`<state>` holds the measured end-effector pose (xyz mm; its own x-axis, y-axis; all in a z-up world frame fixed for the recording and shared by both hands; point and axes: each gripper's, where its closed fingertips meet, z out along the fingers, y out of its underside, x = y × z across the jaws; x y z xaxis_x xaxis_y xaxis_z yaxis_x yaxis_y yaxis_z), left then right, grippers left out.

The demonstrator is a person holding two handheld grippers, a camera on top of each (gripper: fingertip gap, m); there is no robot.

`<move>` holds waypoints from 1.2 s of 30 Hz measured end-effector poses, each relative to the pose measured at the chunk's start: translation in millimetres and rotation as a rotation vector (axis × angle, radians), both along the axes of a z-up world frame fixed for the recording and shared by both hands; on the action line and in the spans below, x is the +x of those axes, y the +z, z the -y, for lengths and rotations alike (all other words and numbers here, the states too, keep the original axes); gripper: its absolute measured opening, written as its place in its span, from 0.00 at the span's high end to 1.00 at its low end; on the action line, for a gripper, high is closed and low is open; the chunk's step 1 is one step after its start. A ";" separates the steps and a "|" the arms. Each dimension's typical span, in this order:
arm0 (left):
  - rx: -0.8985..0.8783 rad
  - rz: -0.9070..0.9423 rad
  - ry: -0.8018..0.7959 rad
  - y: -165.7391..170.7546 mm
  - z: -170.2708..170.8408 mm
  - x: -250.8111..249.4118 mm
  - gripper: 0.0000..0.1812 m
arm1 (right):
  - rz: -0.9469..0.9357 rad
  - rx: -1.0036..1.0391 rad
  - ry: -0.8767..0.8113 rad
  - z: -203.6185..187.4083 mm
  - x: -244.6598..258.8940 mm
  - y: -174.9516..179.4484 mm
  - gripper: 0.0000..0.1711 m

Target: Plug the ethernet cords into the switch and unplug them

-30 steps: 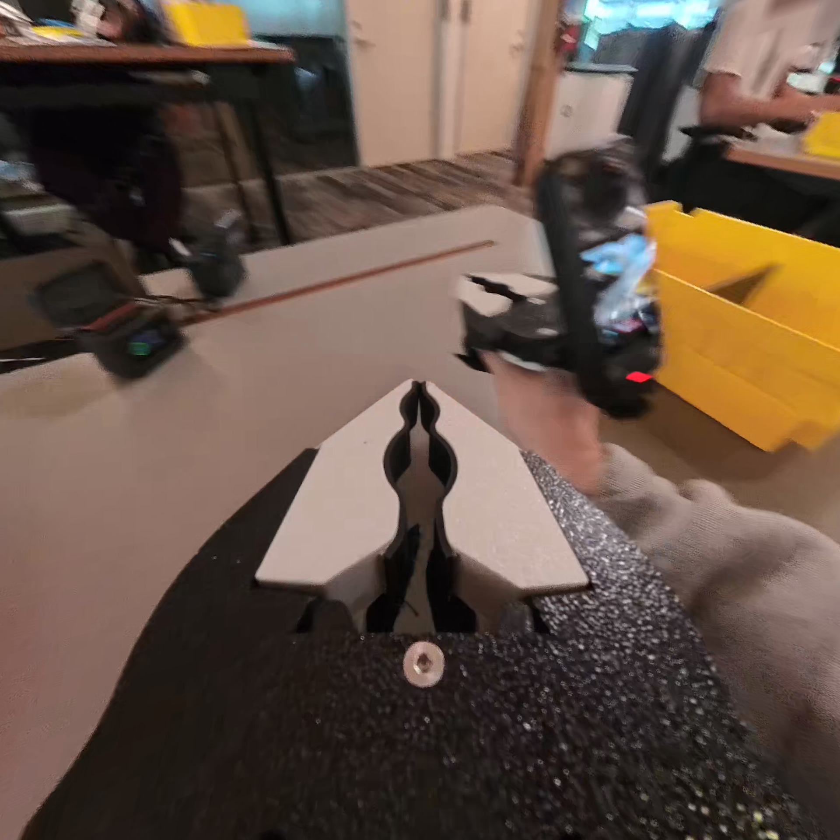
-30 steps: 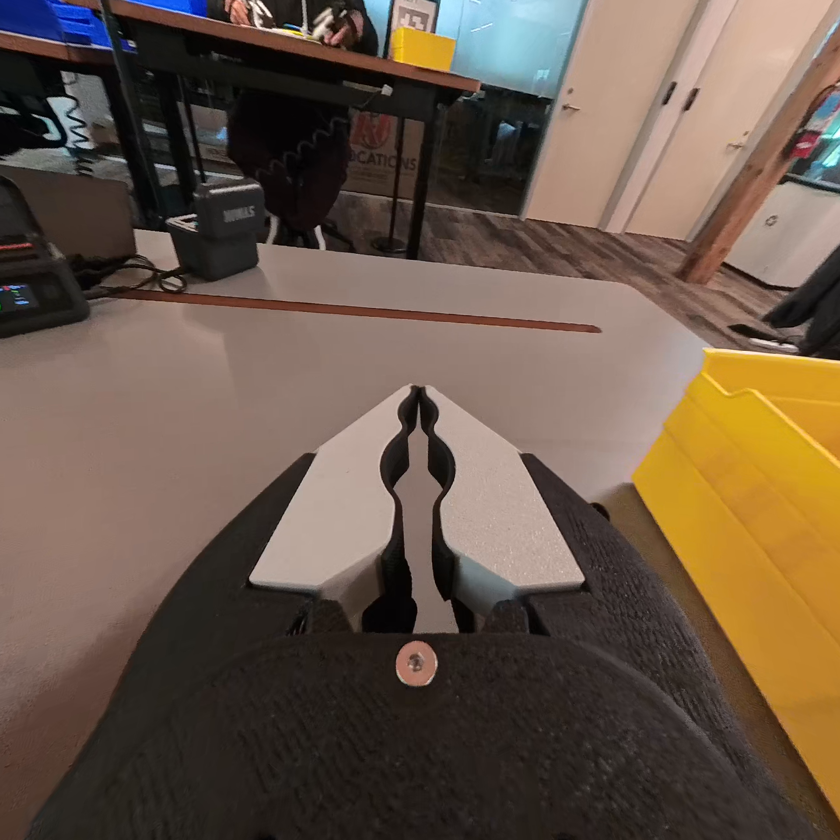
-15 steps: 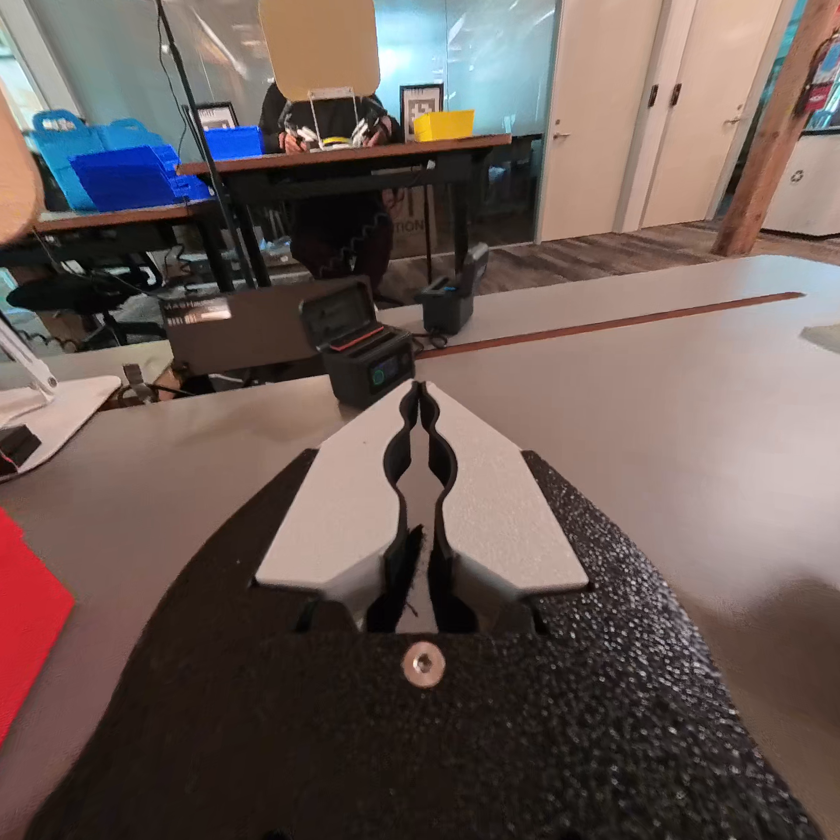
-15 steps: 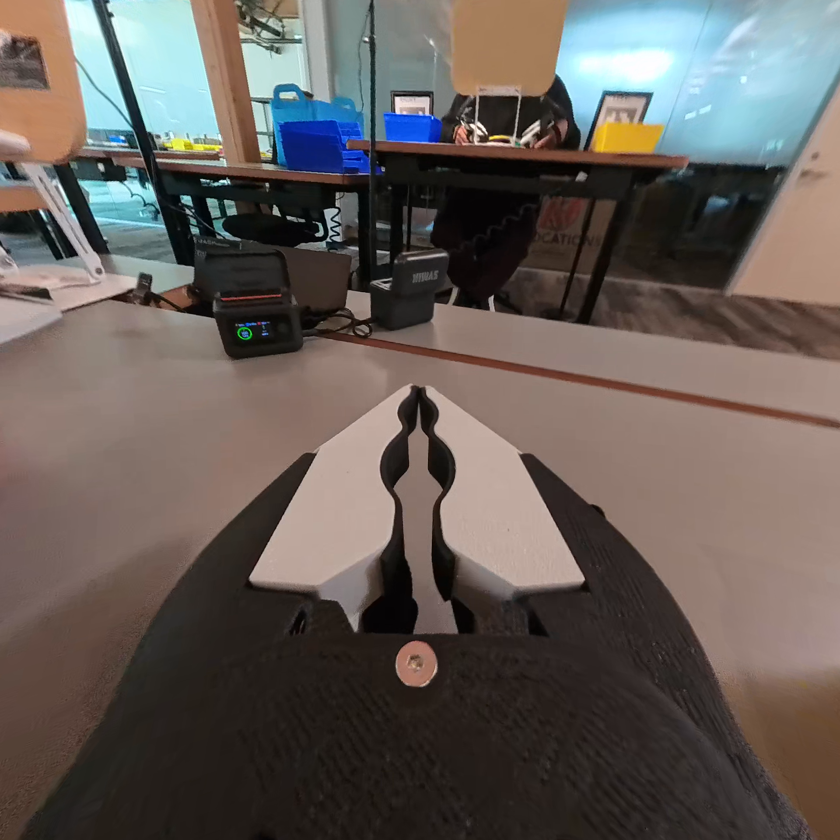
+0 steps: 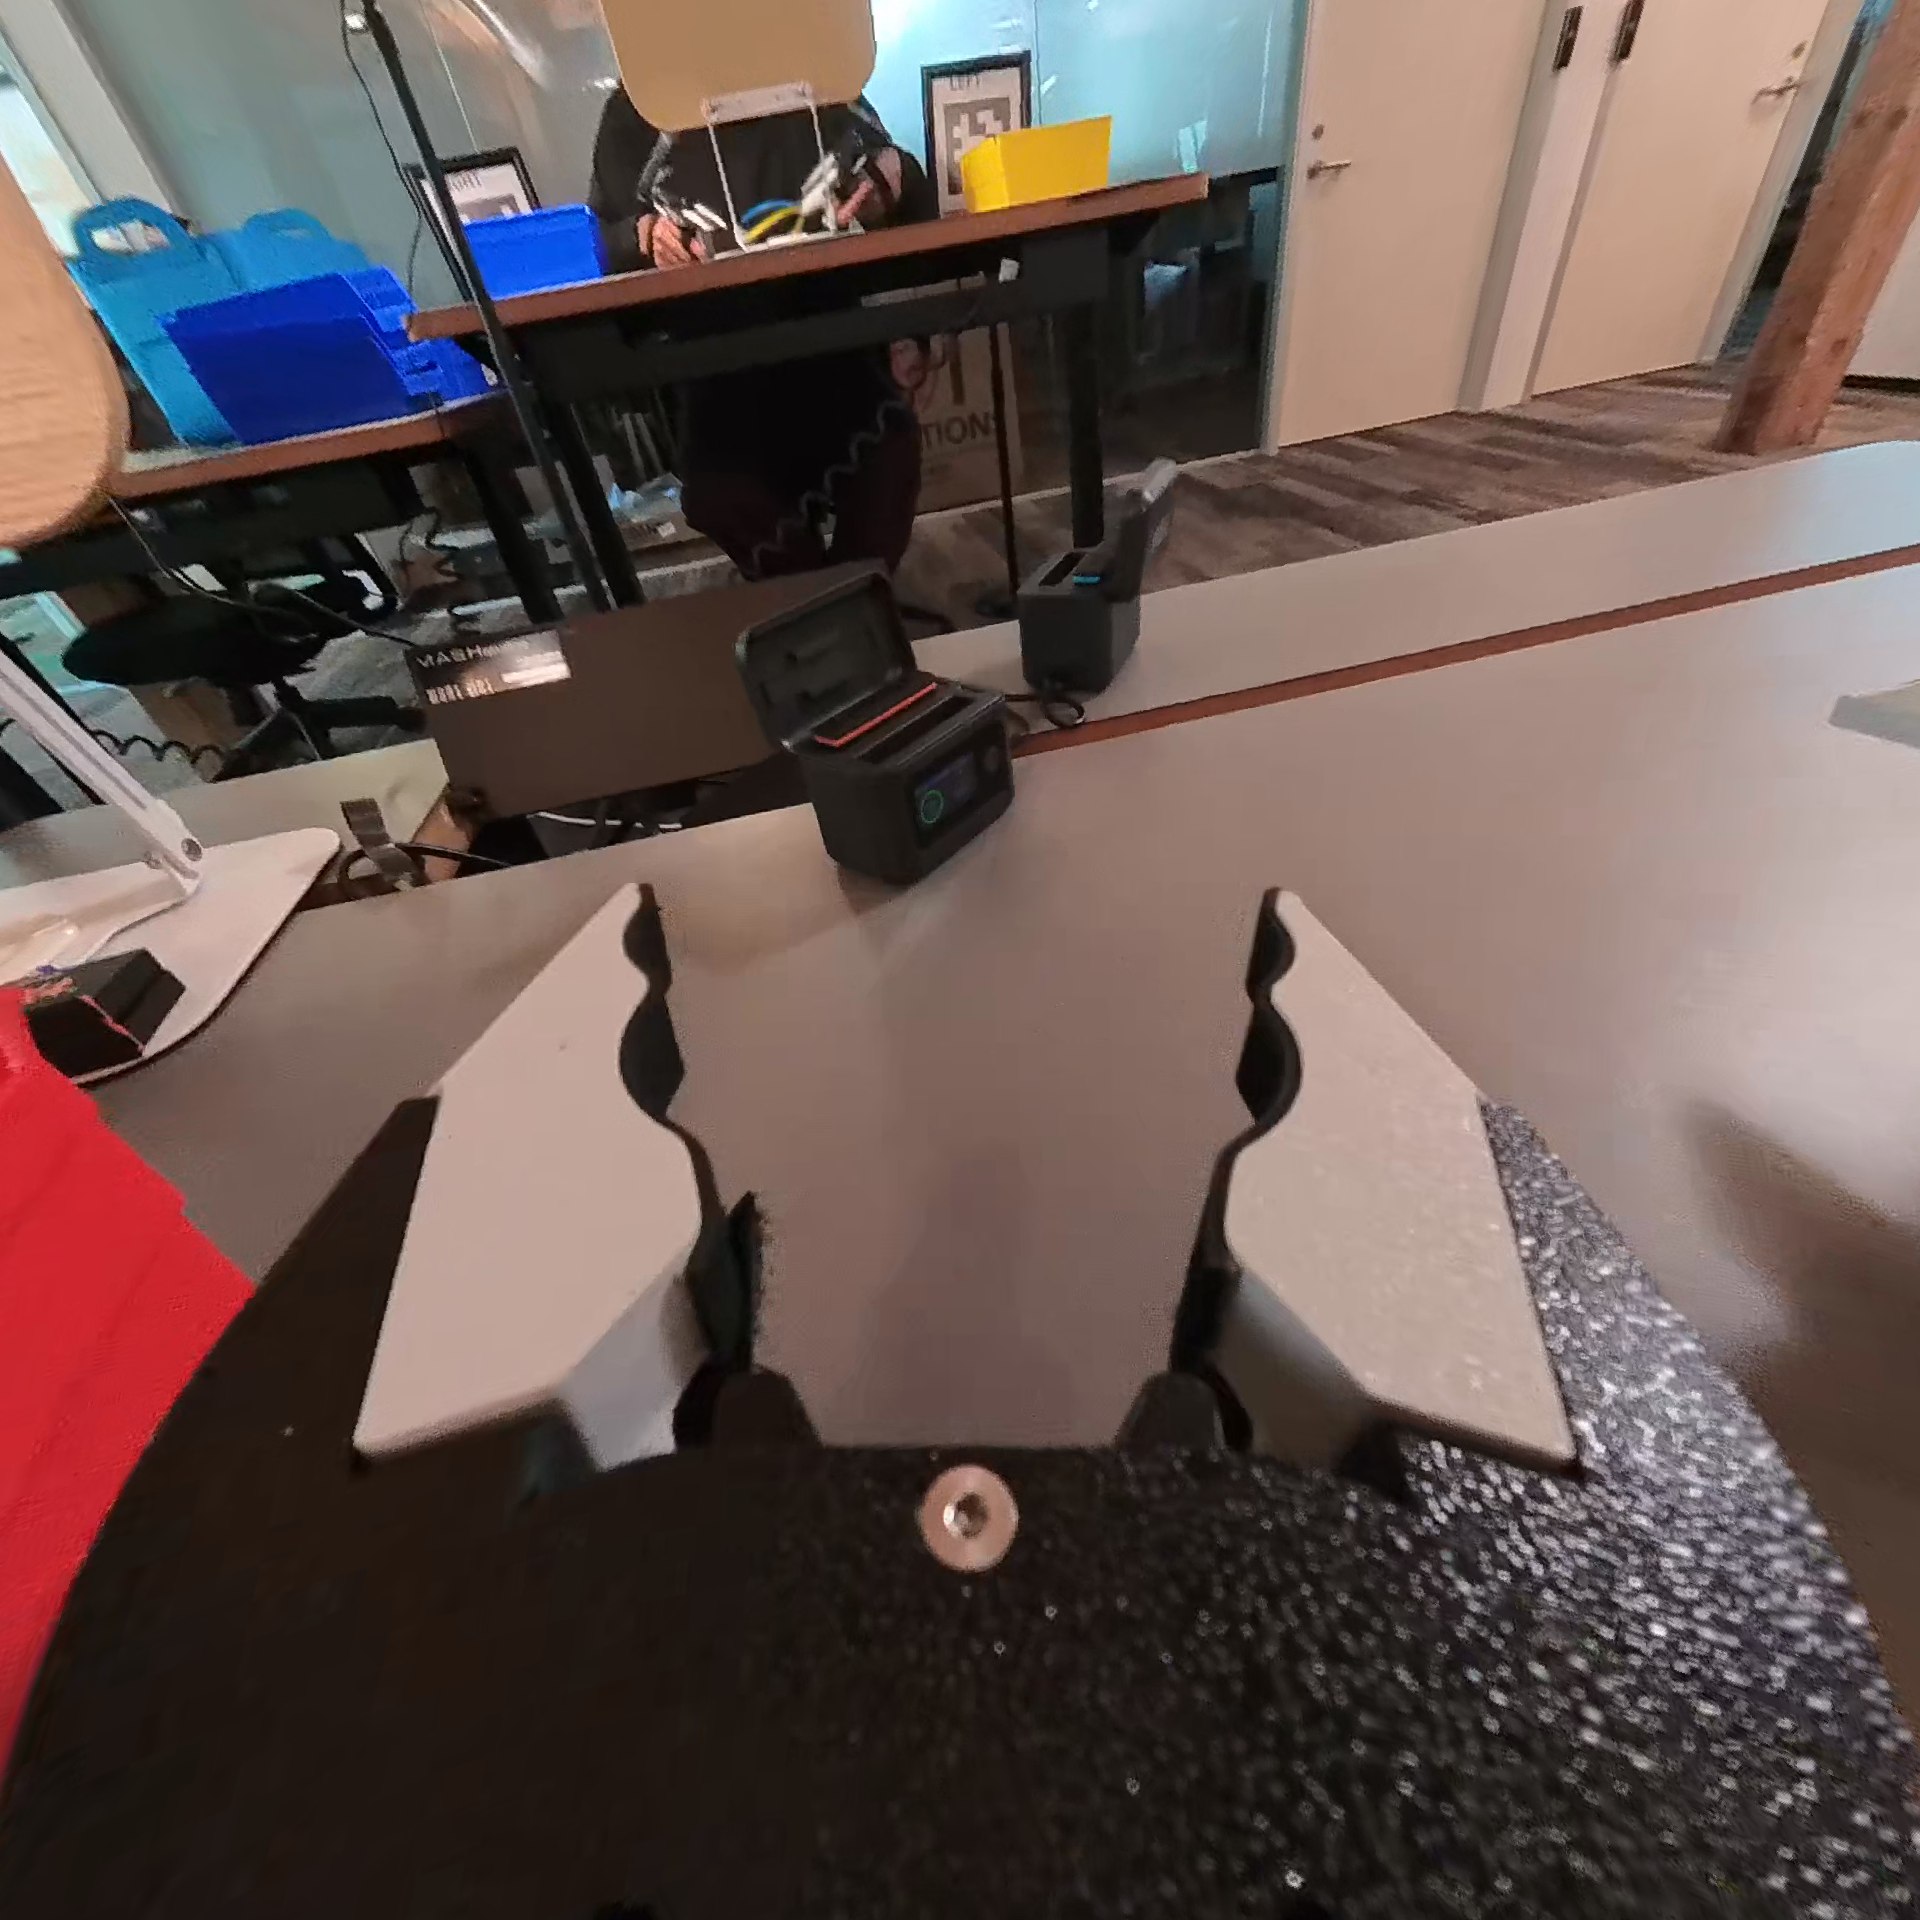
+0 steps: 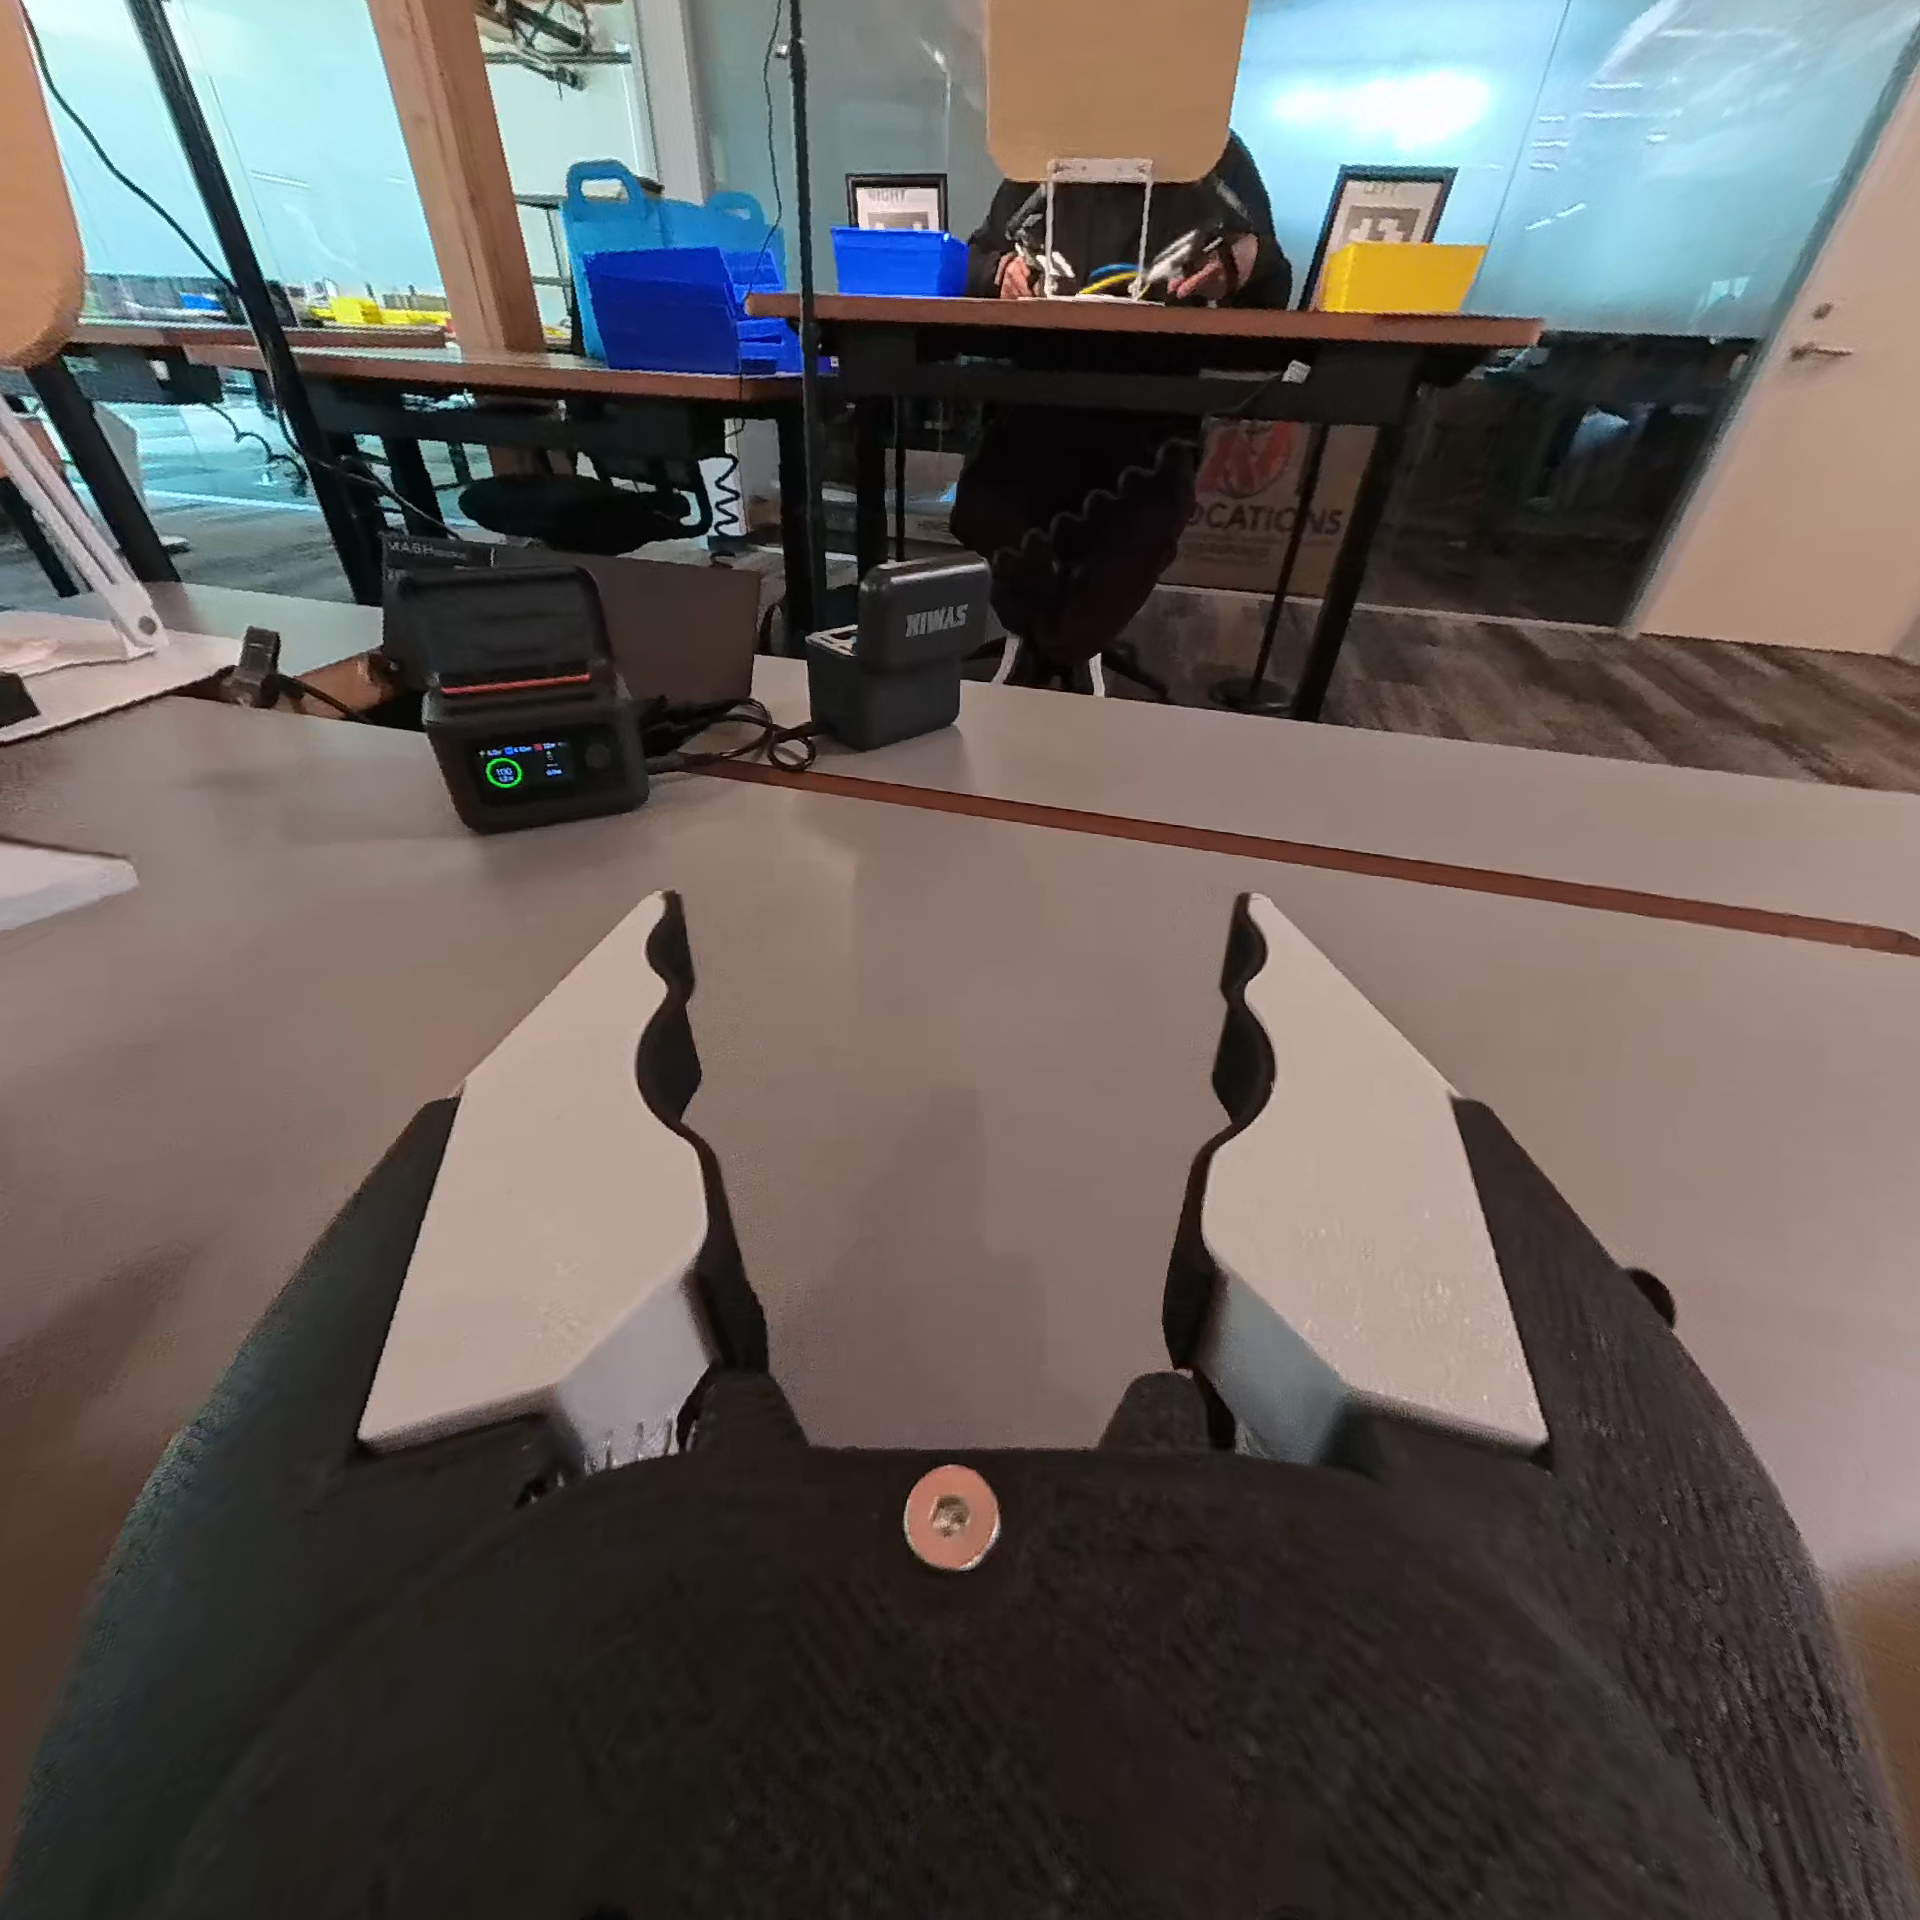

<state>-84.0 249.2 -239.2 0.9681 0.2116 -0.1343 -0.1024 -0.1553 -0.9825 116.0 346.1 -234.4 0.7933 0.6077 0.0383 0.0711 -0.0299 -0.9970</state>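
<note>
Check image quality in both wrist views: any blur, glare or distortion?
Left wrist view: red bin and right edge smeared by motion blur, open left gripper sharp, doors and post bowed by the wide lens. Right wrist view: mostly sharp, soft sheen on the grey table beyond the open right gripper, edges curved.

An open-plan office or lab workspace: a grey tabletop (image 6: 312, 987) carries a black charging case (image 6: 535, 764) at 11 o'clock, blue bins (image 6: 675, 301) and a yellow bin (image 6: 1397, 275) sit on desks beyond, and glass partitions (image 6: 1558, 125) and doors (image 5: 1621, 197) stand at 1 o'clock.
</note>
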 end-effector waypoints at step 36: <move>-0.672 0.456 0.025 40.5 135.1 -160.0 0.59 | -0.033 0.142 -0.019 25.9 15.5 17.0 0.49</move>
